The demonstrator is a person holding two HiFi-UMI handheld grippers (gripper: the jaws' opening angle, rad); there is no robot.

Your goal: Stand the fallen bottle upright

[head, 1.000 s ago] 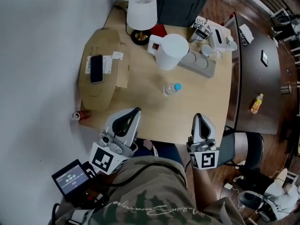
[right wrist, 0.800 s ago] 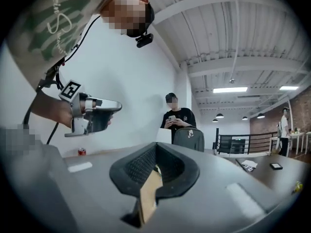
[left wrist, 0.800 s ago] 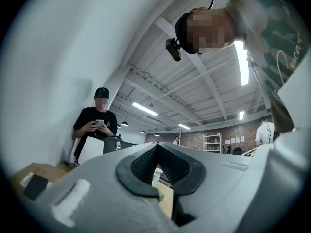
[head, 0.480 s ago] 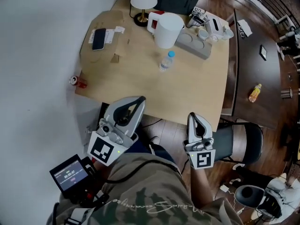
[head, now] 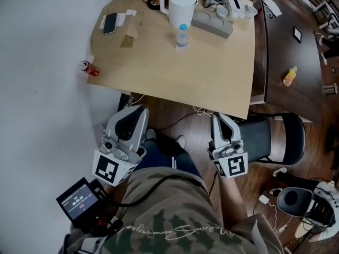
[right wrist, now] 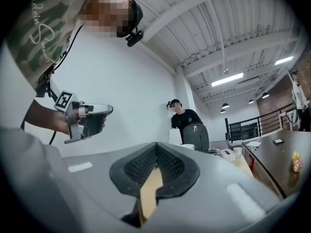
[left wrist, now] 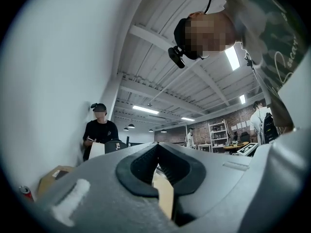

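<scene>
A clear plastic bottle [head: 181, 37] with a blue cap stands upright on the wooden table [head: 212, 83], just in front of a white jug [head: 179, 7]. Both grippers hang well short of the table's near edge, over the floor by my body. My left gripper [head: 139, 110] is shut with nothing in it; its closed jaws [left wrist: 156, 145] point level toward the table. My right gripper [head: 216, 118] is shut and empty too [right wrist: 155, 145]. In the right gripper view the left gripper [right wrist: 108, 110] shows off to the side.
On the table lie a phone [head: 110, 23] on cardboard and a grey tray [head: 214, 24] with cups. A red can [head: 90, 68] lies by the table's left edge. A dark table [head: 288, 41] with an orange bottle [head: 289, 76] and a chair [head: 278, 142] stand at the right. A person [right wrist: 183, 119] stands beyond the table.
I have backed away from the table: both grippers have drawn off its near edge and now hang over the floor. The bottle stays upright where it was.
</scene>
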